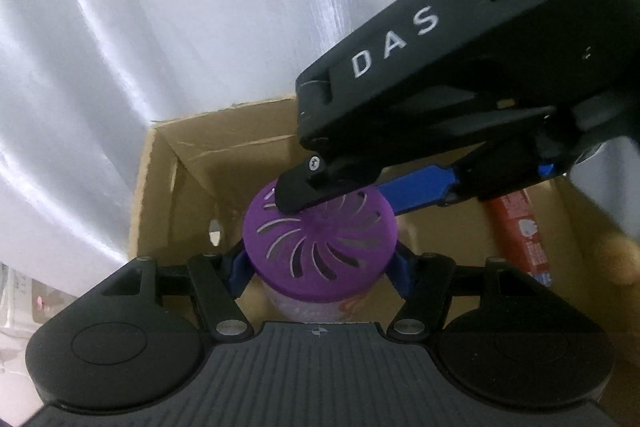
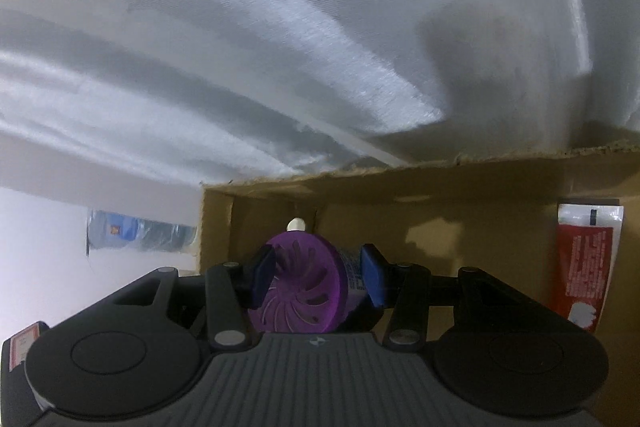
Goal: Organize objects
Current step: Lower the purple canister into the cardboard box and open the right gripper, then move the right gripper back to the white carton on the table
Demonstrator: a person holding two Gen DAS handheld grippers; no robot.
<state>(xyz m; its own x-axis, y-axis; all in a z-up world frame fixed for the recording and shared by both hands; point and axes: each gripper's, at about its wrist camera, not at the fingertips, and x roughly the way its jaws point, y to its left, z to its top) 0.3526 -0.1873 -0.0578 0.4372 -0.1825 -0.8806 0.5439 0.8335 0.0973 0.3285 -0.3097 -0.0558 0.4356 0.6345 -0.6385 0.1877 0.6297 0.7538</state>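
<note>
Working across from the left, I have the pale draped fabric (image 1: 120,27) behind, then the near wall of the cardboard box (image 1: 160,187), and inside it the air freshener (image 1: 316,239) with its purple vented cap, towards the left end of the box. The left gripper (image 1: 320,267) has its blue pads (image 1: 239,269) one on each side of that cap, set at a middling width; they sit right against the rim, but I cannot tell whether they press. The right gripper (image 2: 318,279) reaches in from the right and does grip the jar, one pad over the slotted cap face and the other on the labelled body near the base, jaws fairly narrow. Further right, a red tube (image 1: 520,235) lies against the box wall, apart from the jar. My worry is two tools on one small jar: if either hand pulls while the other clamps, the cap could pop off or the jar could twist out and tip. The pad on the slotted face also looks prone to slipping. The jar's long axis runs base to cap; the cap points up out of the box, somewhat tilted, and I cannot tell whether the base rests on the floor.
</note>
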